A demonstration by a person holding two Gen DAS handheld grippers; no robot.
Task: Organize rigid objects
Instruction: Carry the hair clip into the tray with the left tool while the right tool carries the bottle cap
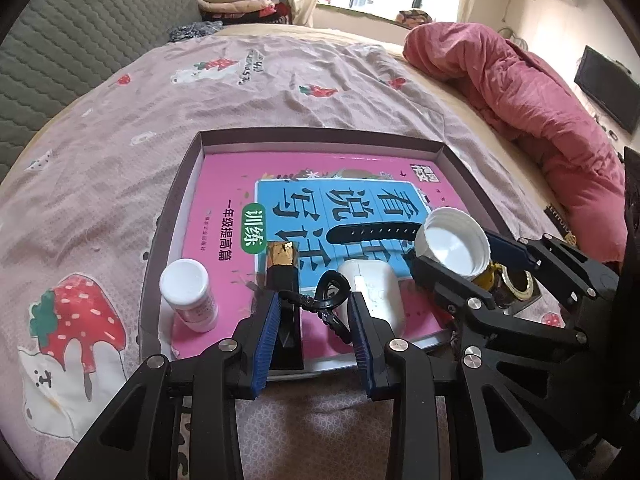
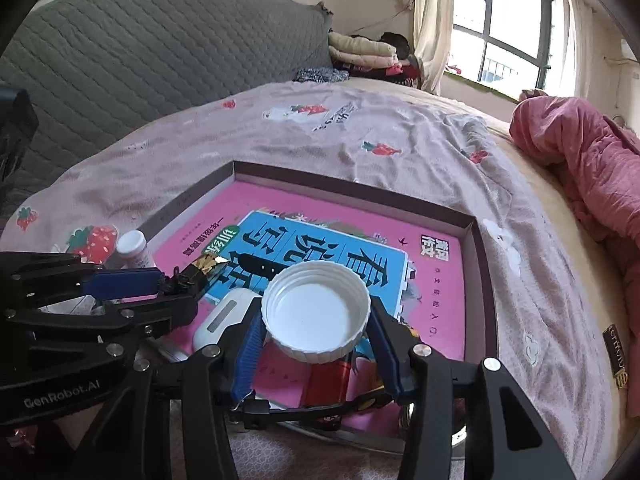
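Both wrist cams close, angled down over box [image 1: 180, 216]; shared, edges prob. warped.

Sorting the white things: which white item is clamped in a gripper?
The white cap, open side up between the right gripper's pads; the white bottle and white case lie free.

A shallow cardboard box with dark walls [image 1: 188, 184] lies open at frame centre, a pink-and-blue workbook [image 1: 224, 184] flat on its floor. On the book: an upright white pill bottle [image 1: 188, 296] lower left, a black tube with gold foil tip [image 1: 283, 276], a white oval case [image 1: 374, 292], a black perforated strap [image 1: 372, 234]. A white ribbed screw cap [image 2: 316, 316], hollow side up, sits lower centre in the right wrist view
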